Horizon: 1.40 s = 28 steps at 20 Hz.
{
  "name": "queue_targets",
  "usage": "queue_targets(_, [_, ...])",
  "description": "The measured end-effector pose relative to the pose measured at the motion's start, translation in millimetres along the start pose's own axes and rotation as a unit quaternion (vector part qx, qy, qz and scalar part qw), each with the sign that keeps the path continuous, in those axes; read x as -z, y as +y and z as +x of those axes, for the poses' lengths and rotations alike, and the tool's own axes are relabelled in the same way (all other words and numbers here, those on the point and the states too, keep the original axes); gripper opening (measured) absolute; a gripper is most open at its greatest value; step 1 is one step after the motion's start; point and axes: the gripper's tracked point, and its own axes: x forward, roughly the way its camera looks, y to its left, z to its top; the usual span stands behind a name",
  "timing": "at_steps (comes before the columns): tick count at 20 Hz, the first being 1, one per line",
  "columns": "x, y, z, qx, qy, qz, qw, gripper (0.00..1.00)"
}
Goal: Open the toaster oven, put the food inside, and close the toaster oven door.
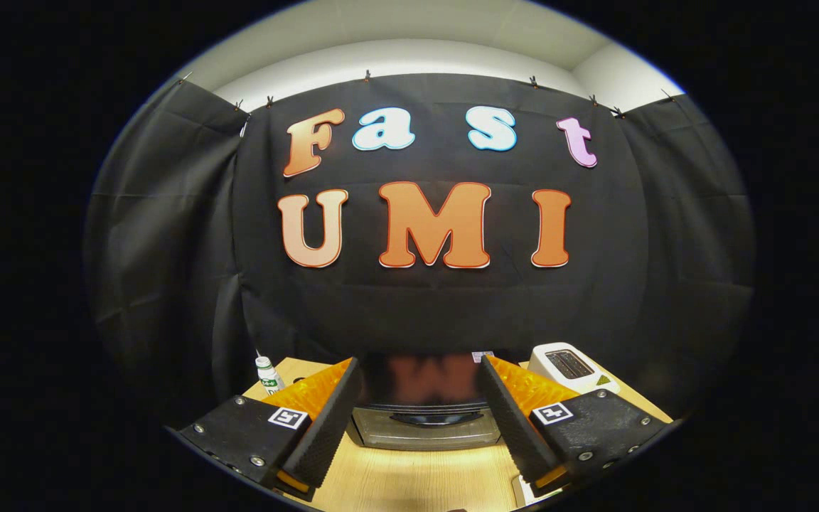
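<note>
Counter (416, 476): pale wood-look surface, smooth, faint grain, low sheen.
Toaster oven (425, 419): top glossy and dark, mirror-like; front brushed silvery metal look, satin; handle area dark and shiny.
Toaster (571, 368): white casing, smooth, plastic-like, slight gloss; slots dark and matt.
Bottle (268, 375): white plastic, smooth, with a glossy printed label.
Booth wall (168, 249): cloth, matt, creased and folded, held by small clips along the top.
Gripper (420, 409), spread wide either side of the toaster oven front: fingers (328, 419) faced with finely ribbed, rough, matt pads; bodies matt, hard plastic-like, with shiny metal screw heads and paper-like printed marker squares.
</note>
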Motion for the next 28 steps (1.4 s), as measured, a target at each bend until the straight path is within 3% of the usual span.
queue_targets(8, [66, -37, 81, 0.039, 0.054, -0.050, 0.997, 0.99])
queue_targets(15, [113, -39, 143, 0.040, 0.105, -0.034, 0.993, 0.99])
queue_targets(21, [147, -32, 149, 0.026, 0.151, -0.044, 0.987, 1.00])
queue_targets(28, [148, -25, 140, 0.002, 0.164, -0.013, 0.986, 0.99])
